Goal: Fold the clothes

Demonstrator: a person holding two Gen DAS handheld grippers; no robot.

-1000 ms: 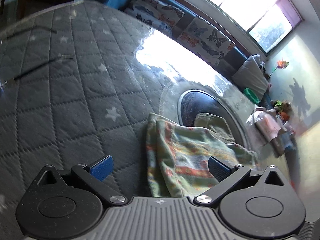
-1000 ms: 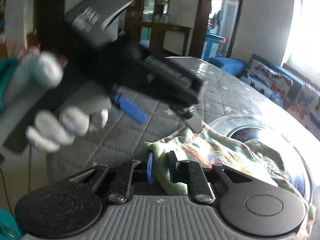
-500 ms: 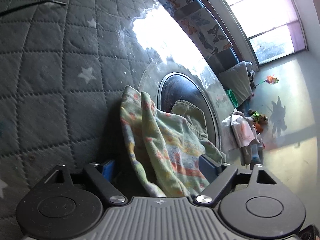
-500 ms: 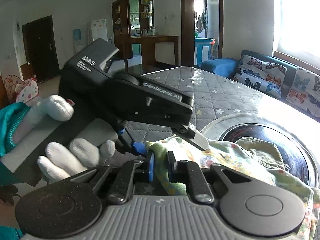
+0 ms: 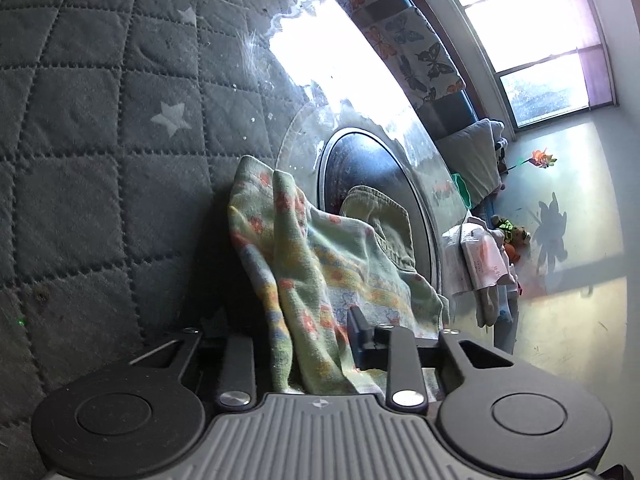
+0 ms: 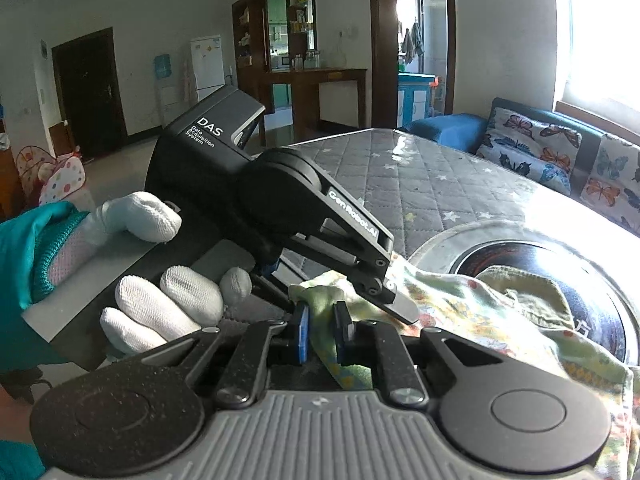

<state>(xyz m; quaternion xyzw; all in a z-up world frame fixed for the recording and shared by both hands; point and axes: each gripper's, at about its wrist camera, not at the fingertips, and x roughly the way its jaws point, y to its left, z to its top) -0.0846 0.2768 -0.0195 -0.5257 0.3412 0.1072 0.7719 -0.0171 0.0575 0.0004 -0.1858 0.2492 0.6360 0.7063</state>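
A small green garment with an orange and yellow print (image 5: 316, 264) lies bunched on the grey quilted table, partly over a round dark plate. My left gripper (image 5: 304, 344) has its jaws closed in on a fold of the garment's near edge; its left finger is hidden by the cloth. In the right wrist view my right gripper (image 6: 322, 334) is shut on the garment's corner (image 6: 460, 304) between its blue pads (image 6: 302, 332). The left gripper's body (image 6: 280, 200), held by a white-gloved hand, sits just beyond it, touching the same cloth.
The quilted grey table cover (image 5: 100, 152) has a glossy clear sheet and a round dark inset plate (image 5: 360, 172) under the garment. A stack of folded clothes (image 5: 480, 264) sits at the far table edge. A butterfly-print sofa (image 6: 560, 156) stands behind the table.
My left gripper has moved down onto the garment's near edge and closed from wide open onto the cloth. My right gripper has stayed shut on the corner.
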